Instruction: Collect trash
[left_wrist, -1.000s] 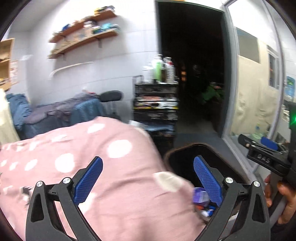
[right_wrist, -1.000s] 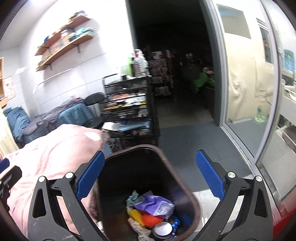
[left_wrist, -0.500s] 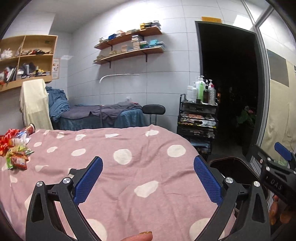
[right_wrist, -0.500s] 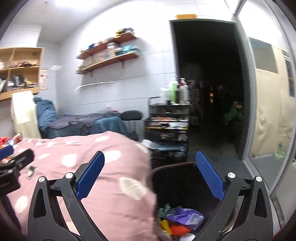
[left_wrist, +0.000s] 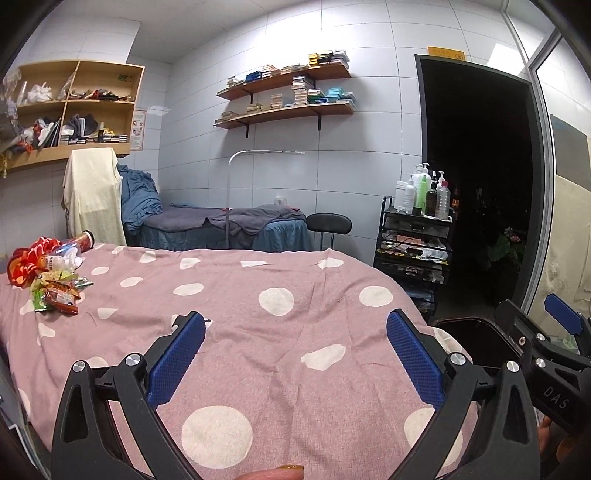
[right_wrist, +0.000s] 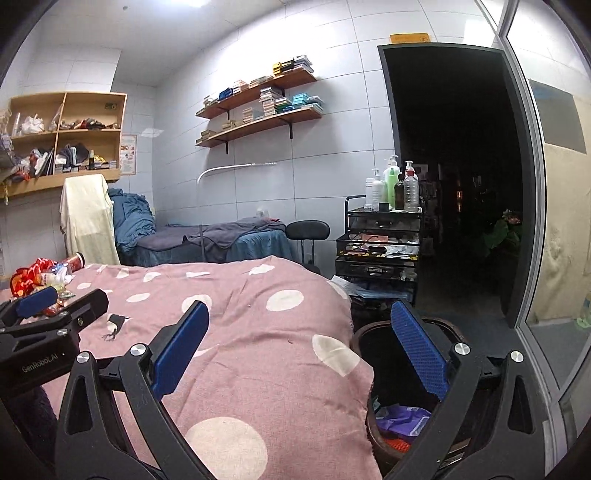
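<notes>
Both hand-held grippers, left and right, gape wide and empty. Crinkly, light snack wrappers lie far-left on the pink dotted bed; pinch a flat edge.

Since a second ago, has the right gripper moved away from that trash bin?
Yes. The right gripper has tilted up and swung left: the trash bin now sits low right, with the polka-dot bedspread ahead.
</notes>
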